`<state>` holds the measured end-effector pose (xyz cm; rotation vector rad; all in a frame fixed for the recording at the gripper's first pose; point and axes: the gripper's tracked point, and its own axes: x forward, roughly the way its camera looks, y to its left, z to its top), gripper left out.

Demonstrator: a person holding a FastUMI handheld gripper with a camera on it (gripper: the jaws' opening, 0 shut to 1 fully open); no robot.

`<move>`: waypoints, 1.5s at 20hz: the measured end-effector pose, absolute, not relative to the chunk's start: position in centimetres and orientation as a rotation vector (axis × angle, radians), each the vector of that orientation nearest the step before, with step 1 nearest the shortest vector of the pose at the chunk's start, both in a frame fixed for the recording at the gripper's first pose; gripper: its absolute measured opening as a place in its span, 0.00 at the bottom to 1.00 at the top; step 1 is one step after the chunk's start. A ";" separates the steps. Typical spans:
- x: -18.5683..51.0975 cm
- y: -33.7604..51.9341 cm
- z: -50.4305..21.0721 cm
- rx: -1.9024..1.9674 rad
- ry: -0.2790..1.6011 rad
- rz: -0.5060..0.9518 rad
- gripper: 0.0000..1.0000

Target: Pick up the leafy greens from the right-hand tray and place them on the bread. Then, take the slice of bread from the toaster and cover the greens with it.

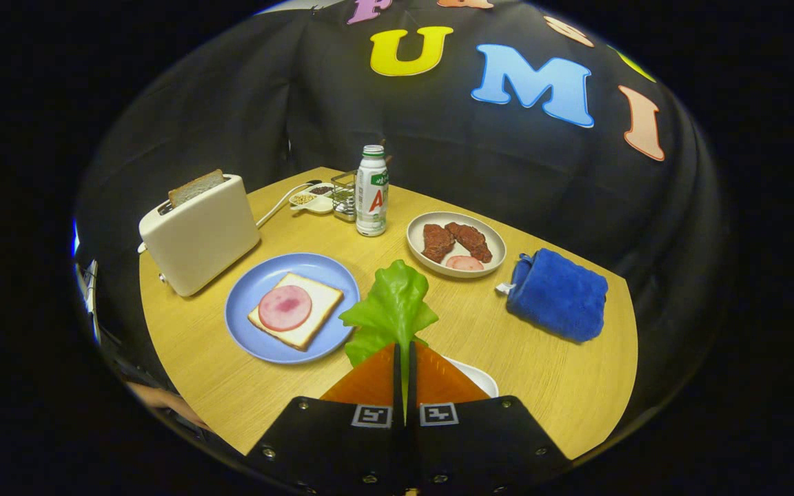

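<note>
Wooden counter (548,386) carries everything here. Our tongs (404,358) are clamped on the stem of the leafy greens (391,306), which hang above it, just right of the blue plate (245,331) with the bread (300,324) and ham slice (284,308). We judge the thin pinch could slip, dropping the leaf short. Far left, the toaster (200,234) holds the second slice (196,187).

My wooden tabletop (548,386) is holding a toaster (198,233), a blue plate (259,331), a bottle (372,191), a white plate (419,238), a blue cloth (559,295) and a small snack dish (311,200).
</note>
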<state>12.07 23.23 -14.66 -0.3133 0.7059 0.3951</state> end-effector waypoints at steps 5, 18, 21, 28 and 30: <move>12.1 28.1 -15.3 -0.288 0.708 0.446 0.01; 14.1 35.9 -19.0 -0.170 0.765 0.381 0.01; 14.3 36.8 -20.3 -0.195 0.779 0.388 0.01; 15.2 37.8 -21.5 -0.219 0.772 0.374 0.01; 15.2 38.3 -22.6 -0.228 0.786 0.385 0.03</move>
